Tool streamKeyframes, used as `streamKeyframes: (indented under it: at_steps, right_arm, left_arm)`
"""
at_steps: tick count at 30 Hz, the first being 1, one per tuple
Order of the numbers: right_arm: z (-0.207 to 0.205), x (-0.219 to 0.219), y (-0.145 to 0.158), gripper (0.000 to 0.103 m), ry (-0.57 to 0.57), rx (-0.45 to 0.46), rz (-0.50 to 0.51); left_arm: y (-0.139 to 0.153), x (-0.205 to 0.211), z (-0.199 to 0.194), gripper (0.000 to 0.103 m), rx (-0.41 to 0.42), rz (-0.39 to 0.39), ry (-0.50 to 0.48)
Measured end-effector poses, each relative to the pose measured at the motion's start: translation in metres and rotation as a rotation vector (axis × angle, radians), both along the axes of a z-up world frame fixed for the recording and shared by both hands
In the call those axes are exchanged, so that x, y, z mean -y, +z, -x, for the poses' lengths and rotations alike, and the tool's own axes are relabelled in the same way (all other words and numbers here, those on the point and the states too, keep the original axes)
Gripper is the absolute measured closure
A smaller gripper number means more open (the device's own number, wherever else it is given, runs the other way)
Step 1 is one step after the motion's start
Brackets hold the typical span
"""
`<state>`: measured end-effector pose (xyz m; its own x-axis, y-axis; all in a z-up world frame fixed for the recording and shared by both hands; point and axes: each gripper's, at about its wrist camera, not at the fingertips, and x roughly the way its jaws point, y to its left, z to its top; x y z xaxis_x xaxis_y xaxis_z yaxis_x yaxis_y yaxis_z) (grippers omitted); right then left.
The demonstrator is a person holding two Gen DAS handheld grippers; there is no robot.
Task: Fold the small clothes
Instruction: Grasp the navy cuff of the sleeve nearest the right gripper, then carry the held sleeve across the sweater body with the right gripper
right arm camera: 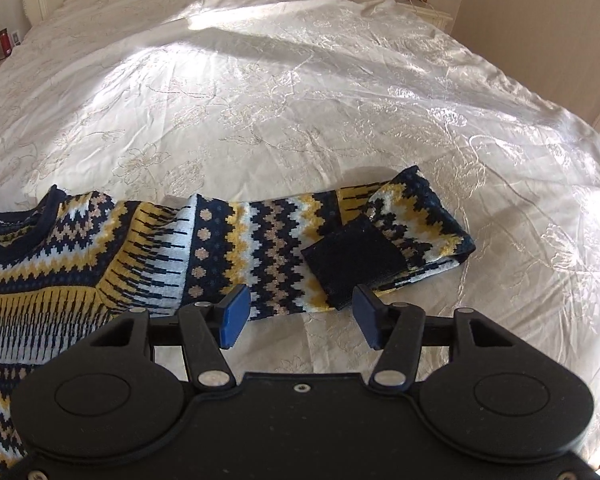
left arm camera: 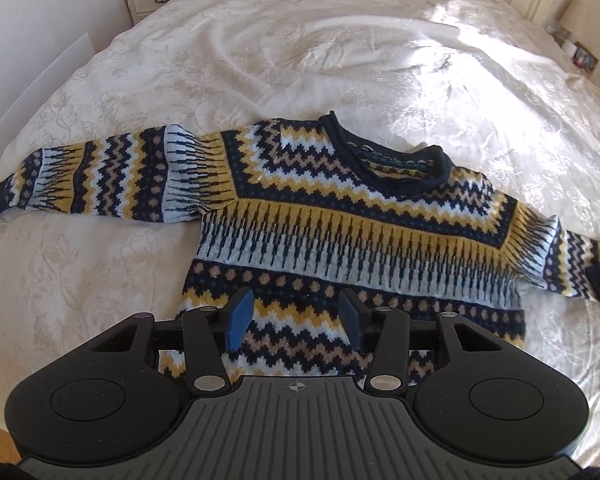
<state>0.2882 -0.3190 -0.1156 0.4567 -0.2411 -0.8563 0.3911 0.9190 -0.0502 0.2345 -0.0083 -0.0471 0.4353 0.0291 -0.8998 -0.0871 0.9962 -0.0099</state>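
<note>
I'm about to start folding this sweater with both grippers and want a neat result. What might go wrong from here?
1. The right sleeve is already doubled back, its navy cuff lying on top; grabbing there with the open right gripper may pinch several layers and fold unevenly.
2. The silky bedspread looks slippery and rumpled, so the sweater may slide or bunch when dragged.
3. The open left gripper hovers over the body, and could catch only the top layer.

Both wrist views overlook sweater (left arm camera: 340, 232) on bed (left arm camera: 260, 60).

Patterned sweater (left arm camera: 340, 232) flat on bedspread (left arm camera: 260, 60)
</note>
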Motion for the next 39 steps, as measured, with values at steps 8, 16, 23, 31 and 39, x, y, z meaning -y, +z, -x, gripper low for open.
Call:
streamKeyframes:
  at_steps: [8, 16, 23, 31, 39]
  right_arm:
    - [0.000, 0.050, -0.020, 0.041, -0.080, 0.038, -0.174]
    - [0.001, 0.097, -0.035, 0.040, -0.189, 0.097, -0.347]
    - [-0.002, 0.105, -0.045, 0.058, -0.170, 0.110, -0.412]
    - [-0.002, 0.101, -0.044, 0.091, -0.161, 0.159, -0.457]
    - [-0.008, 0.051, 0.016, 0.091, -0.057, 0.290, -0.486]
  left_arm:
    - [-0.002, 0.043, 0.004, 0.057, -0.010, -0.029, 0.005]
    - [-0.003, 0.077, 0.003, 0.057, -0.017, -0.049, -0.016]
    - [-0.002, 0.086, 0.000, 0.057, -0.016, -0.061, -0.006]
    - [0.000, 0.079, 0.005, 0.057, -0.010, -0.056, -0.002]
    - [-0.002, 0.047, 0.005, 0.057, -0.004, -0.018, -0.013]
